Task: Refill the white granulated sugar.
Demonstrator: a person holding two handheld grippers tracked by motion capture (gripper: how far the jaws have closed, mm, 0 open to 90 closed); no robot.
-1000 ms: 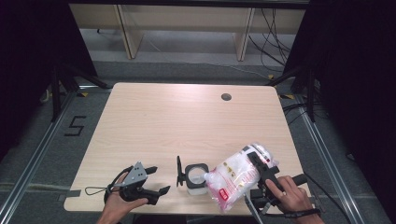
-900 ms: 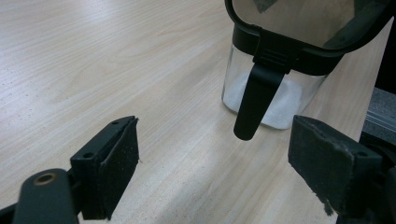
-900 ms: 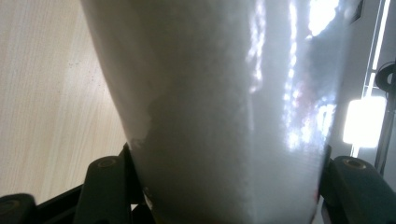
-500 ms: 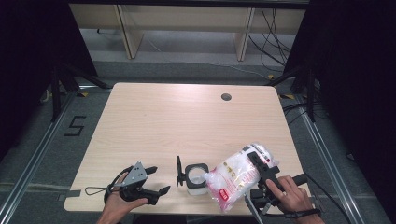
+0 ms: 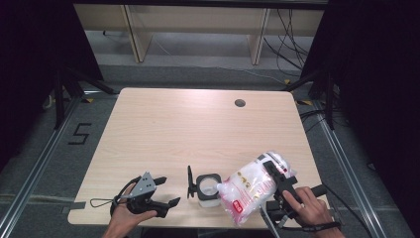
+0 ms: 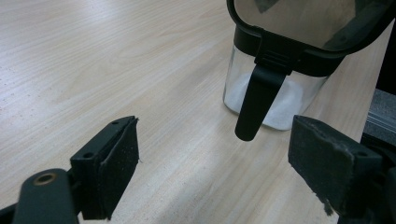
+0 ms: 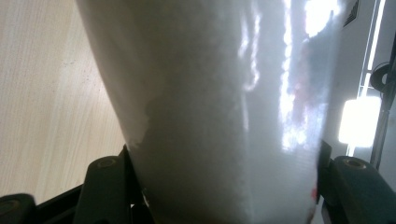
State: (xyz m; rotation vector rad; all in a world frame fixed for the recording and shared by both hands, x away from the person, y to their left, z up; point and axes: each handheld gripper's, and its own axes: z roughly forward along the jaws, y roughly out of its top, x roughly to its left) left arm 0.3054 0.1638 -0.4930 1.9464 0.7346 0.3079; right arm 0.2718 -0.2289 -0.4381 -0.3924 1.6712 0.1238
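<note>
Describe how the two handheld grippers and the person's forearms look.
Both grippers are black. The left gripper carries a grey three-cornered plate on top and trails a thin looped black cable; its jaws end in dark, rough-faced pads. The right gripper is black too. A dark band circles the right wrist; the forearms show no sleeves.

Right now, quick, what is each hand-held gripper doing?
Left hand-held gripper: open, holding nothing, beside the jar.
Right hand-held gripper: shut on the bag, tipped over the jar.

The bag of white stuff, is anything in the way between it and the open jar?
Nothing visible blocks it. The right tongs grip the bag, tilted with its low end right beside the jar. The jar's lid stands flipped up on the far side from the bag, and the left tongs wait open, apart.
</note>
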